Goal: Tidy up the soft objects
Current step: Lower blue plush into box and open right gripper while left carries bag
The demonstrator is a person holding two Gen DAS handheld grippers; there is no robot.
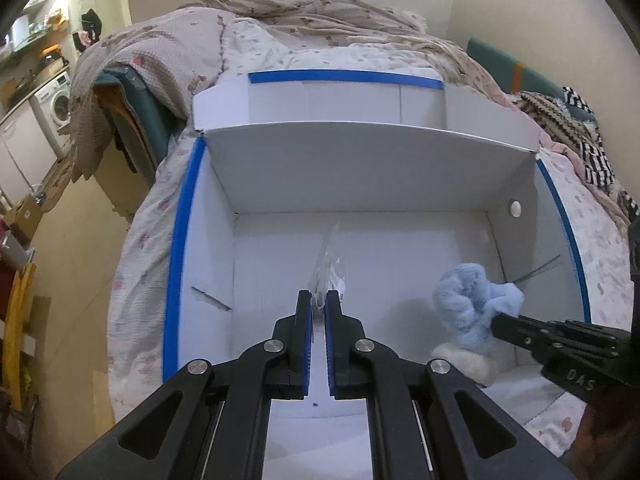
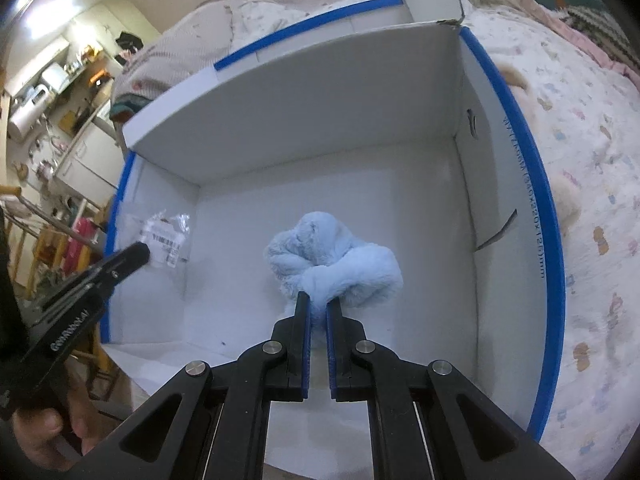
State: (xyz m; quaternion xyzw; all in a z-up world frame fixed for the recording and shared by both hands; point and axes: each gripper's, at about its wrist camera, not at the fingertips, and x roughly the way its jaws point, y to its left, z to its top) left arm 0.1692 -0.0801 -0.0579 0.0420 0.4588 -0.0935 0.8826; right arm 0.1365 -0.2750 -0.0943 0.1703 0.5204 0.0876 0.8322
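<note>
My left black two-finger gripper with blue pads (image 1: 319, 305) pinches something thin; my right one (image 2: 319, 305) clamps fluffy material, both nearly closed.

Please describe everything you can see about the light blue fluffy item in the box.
The light blue plush item is soft, fuzzy fabric, bunched into rounded folds. It is inside the white cardboard box, near its right wall. The right gripper is shut on its lower edge. In the left wrist view it sits above a white fluffy piece.

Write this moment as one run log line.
left gripper: shut on clear plastic bag | right gripper: shut on blue plush | both over white box
</note>
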